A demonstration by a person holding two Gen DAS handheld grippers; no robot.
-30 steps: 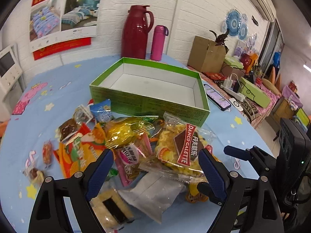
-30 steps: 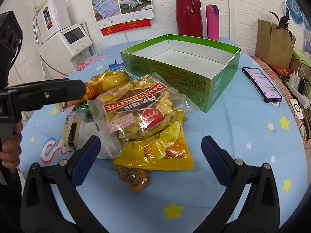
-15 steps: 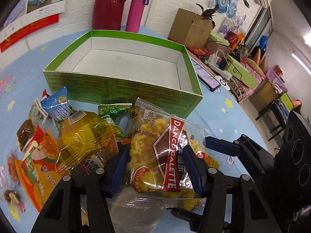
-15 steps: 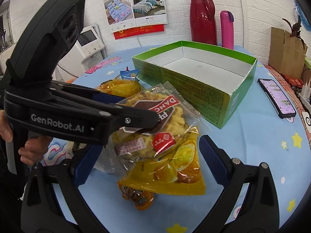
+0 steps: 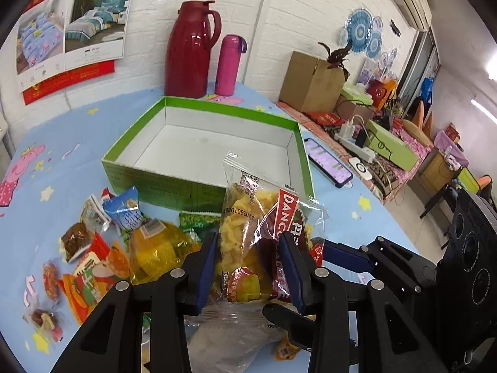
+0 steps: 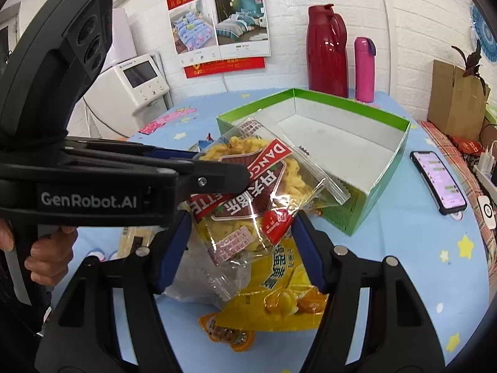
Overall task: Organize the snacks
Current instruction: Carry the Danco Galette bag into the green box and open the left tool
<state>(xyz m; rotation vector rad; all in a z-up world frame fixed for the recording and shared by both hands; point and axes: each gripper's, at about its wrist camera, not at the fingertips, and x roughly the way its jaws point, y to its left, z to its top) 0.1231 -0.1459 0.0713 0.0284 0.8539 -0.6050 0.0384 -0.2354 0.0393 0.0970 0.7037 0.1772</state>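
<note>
My left tongs [image 5: 248,267], open a second ago, now clench the clear cookie bag [image 5: 264,233], lifted off the snack pile [image 5: 102,248] on the desk [image 5: 56,161]. The green box [image 5: 174,186] sits just ahead. My right tongs [image 6: 240,242] hang released beside the bag.

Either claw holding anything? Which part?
Left claw grips the clear Danco Galette snack bag across its lower half. Right claw is open, holding nothing.
</note>
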